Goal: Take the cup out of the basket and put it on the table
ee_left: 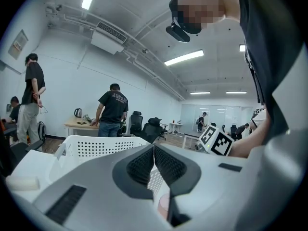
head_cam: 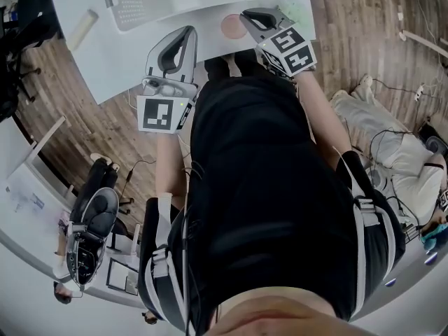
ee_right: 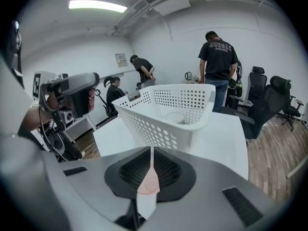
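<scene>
The white perforated basket [ee_right: 159, 129] stands on the white bench [ee_right: 216, 138], ahead of both tools. Inside it, near the far wall, a pale round rim shows [ee_right: 175, 117]. It reads as the cup, upright and mouth up, though only its lip can be made out through the basket's opening.

A flat-looking pink round thing [head_cam: 232, 25] lies on the bench just beside the tips of the right hand-held gripper [ee_right: 151, 150]. It also shows through the slit behind each pair of pads. Whether it is a second cup seen from above, or a lid, cannot be told.

The right hand-held gripper has its pads drawn together at the tips with nothing clamped between them, and it points down toward the bench short of the basket. The left hand-held gripper [ee_left: 154, 147] is likewise closed and empty. It is held nearly level in front of the basket's near wall.

Judging by the rim, the cup is probably thin, light plastic that is smooth and easy to squash, so a hard squeeze could buckle it or make it slip. A sensible hold would be one pad inside the lip and one outside, closed gently. It would then need a straight lift to clear the tall wall. The basket itself looks light enough to shift if bumped.
</scene>
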Tool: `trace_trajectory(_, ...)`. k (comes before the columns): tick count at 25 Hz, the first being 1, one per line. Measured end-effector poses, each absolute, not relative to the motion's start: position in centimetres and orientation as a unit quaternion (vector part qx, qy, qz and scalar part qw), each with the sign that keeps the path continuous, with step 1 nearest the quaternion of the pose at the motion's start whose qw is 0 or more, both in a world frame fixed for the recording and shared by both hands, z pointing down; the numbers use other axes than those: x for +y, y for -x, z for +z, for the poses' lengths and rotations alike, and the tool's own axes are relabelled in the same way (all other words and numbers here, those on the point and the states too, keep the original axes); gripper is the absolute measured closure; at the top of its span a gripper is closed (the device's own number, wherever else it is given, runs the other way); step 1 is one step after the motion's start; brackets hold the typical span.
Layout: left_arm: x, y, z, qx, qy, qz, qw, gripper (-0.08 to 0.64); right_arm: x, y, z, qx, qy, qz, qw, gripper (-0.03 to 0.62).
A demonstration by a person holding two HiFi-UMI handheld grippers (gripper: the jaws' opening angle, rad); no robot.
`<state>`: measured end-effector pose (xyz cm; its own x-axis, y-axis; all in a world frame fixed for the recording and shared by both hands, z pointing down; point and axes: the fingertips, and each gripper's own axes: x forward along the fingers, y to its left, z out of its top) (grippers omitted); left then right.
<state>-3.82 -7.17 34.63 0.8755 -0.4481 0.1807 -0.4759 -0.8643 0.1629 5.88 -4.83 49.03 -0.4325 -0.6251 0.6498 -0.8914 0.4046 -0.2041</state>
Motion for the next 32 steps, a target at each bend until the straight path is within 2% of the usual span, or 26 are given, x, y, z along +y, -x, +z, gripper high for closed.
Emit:
trace_trajectory(12, -7.1, 2.9, 33.0, -0.224, -0.968, 0.05, 0.097, 0.54, -5.1, -6.0, 35.7, -0.868, -0.48, 0.107, 0.063, 0.569)
trace_trajectory(23, -7.4, 4.1, 32.1, -0.22, -0.969, 0.037, 0.103, 0.54, -4.7, -4.7, 34.3, -0.876, -0.467, 0.1, 0.058, 0.571)
trace_trajectory(32, -6.8, 4.4, 32.3, -0.222, -0.969, 0.04, 0.104, 0.54, -5.4, -4.1, 34.4, -0.883, -0.454, 0.086, 0.084, 0.571)
